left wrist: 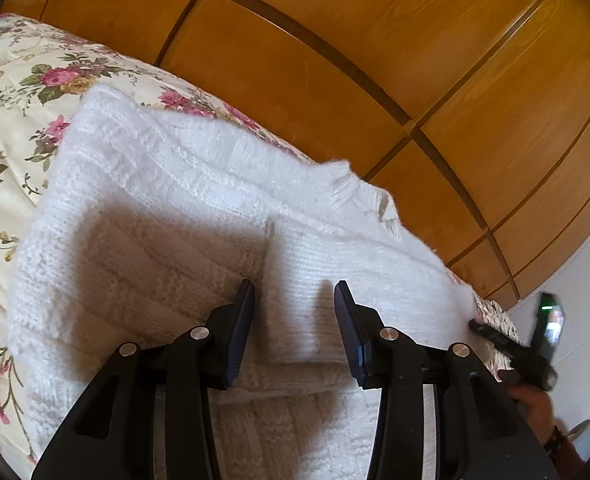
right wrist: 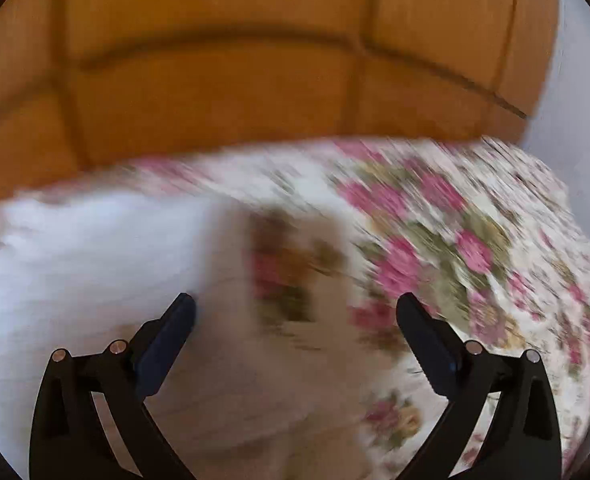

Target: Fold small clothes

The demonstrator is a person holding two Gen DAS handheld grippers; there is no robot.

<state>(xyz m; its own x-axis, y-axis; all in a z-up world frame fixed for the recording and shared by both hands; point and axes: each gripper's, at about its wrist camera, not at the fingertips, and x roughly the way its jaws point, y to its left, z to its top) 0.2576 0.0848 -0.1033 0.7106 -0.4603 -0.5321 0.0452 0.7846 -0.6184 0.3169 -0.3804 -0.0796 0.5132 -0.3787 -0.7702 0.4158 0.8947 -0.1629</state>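
A white knitted sweater (left wrist: 167, 208) lies on a floral bedspread (left wrist: 11, 92), with a part folded over on its near right. My left gripper (left wrist: 294, 296) hovers just above that folded part, jaws open with cloth showing between them, holding nothing. My right gripper (right wrist: 295, 308) is wide open and empty over the bedspread (right wrist: 455, 240), beside the sweater's right edge (right wrist: 75, 248). The right wrist view is heavily blurred by motion. The right gripper also shows in the left wrist view (left wrist: 511, 344) at the sweater's right edge.
A wooden panelled wardrobe (left wrist: 335, 60) stands right behind the bed, also in the right wrist view (right wrist: 215, 80). A white wall (right wrist: 575, 80) lies to the right. The person's hand (left wrist: 535, 404) shows at the lower right.
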